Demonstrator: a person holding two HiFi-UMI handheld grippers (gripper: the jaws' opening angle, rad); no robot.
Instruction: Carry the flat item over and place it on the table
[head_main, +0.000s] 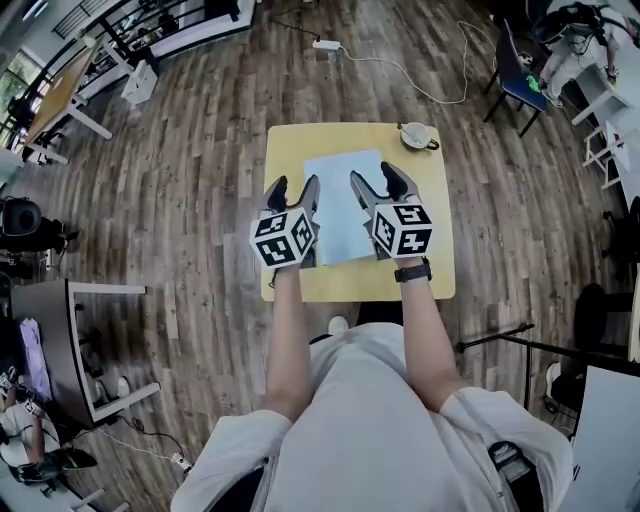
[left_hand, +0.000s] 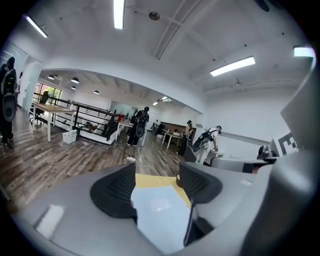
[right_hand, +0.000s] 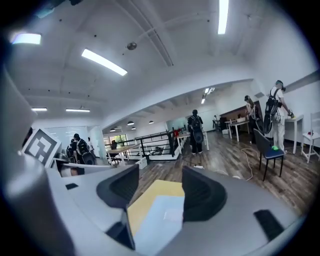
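Note:
A pale blue flat sheet (head_main: 340, 200) lies on the small yellow table (head_main: 300, 140), in front of the person. My left gripper (head_main: 295, 185) hovers over the sheet's left edge and my right gripper (head_main: 373, 175) over its right edge. Both stand open with nothing pressed between the pads. In the left gripper view the sheet (left_hand: 160, 215) shows below the gap of the left gripper (left_hand: 156, 182), with a strip of the table (left_hand: 150, 181) beyond it. The right gripper view shows the same: sheet (right_hand: 160, 225) and yellow table (right_hand: 142, 200) under the right gripper (right_hand: 154, 187).
A round cup-like dish (head_main: 418, 135) sits at the table's far right corner. A power strip with cable (head_main: 327, 45) lies on the wooden floor beyond. A dark chair (head_main: 515, 75) stands far right, a white shelf unit (head_main: 80, 340) near left, a black stand (head_main: 500, 340) near right.

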